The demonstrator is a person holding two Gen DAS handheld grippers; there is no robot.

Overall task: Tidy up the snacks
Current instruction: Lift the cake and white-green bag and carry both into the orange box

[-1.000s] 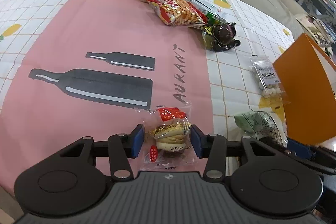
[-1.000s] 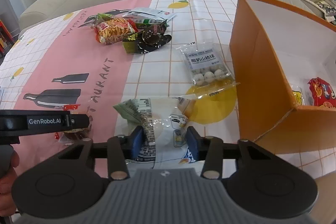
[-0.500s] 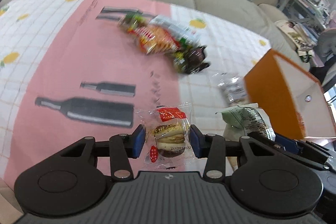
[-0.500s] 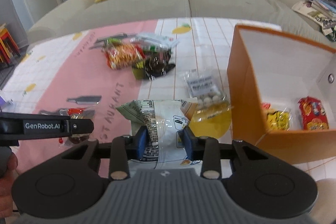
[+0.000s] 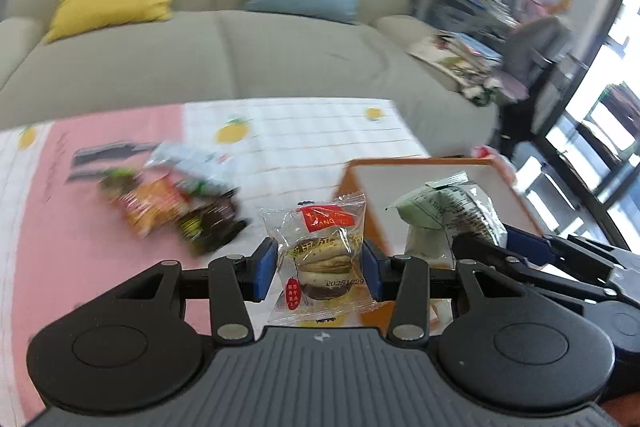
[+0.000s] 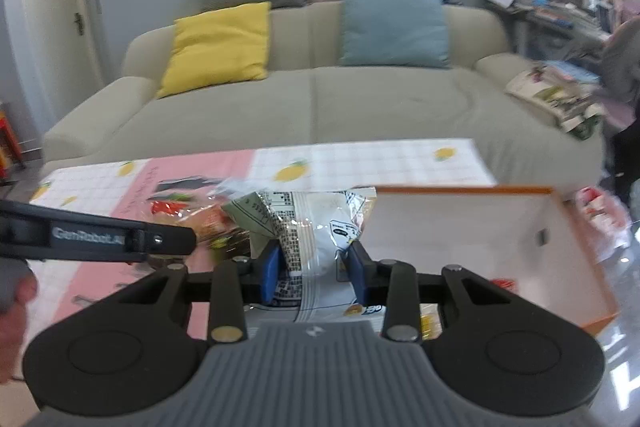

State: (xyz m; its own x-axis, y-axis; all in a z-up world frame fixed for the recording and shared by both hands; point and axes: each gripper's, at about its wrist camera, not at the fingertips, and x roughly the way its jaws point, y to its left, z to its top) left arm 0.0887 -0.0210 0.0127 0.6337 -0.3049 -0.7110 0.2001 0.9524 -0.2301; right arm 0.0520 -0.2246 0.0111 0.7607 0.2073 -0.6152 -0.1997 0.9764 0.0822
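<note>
Two snacks were up off the bench, one in each set of tongs. The left tongs (image 5: 320,269) were closed on a clear-wrapped cake (image 5: 322,259), a small stacked pastry with a red label near the top of its wrapper; the blue pads (image 5: 266,269) pressed against the wrapper from both sides. The right tongs (image 6: 314,269) gripped a green-and-white snack bag (image 6: 316,231), squeezing its middle between the two pads so that the top of the bag fanned out above them. In the left wrist view that same bag showed just to the right of the cake, in front of the orange box (image 5: 360,211).

The orange box (image 6: 576,251) stood open on the right part of the bench (image 6: 360,163), its inside white, with a red packet (image 6: 506,283) partly visible low inside it behind the tongs' linkage. Both held snacks sat near the box's left wall, at about rim height.

To the left, on the pink part of the tablecloth, lay a blurred pile of snack packets (image 5: 172,207) in orange, green and dark wrappers, well apart from the box. Behind the bench stood a beige sofa (image 6: 320,99) with a yellow cushion (image 6: 220,47) and a blue cushion (image 6: 394,23).
</note>
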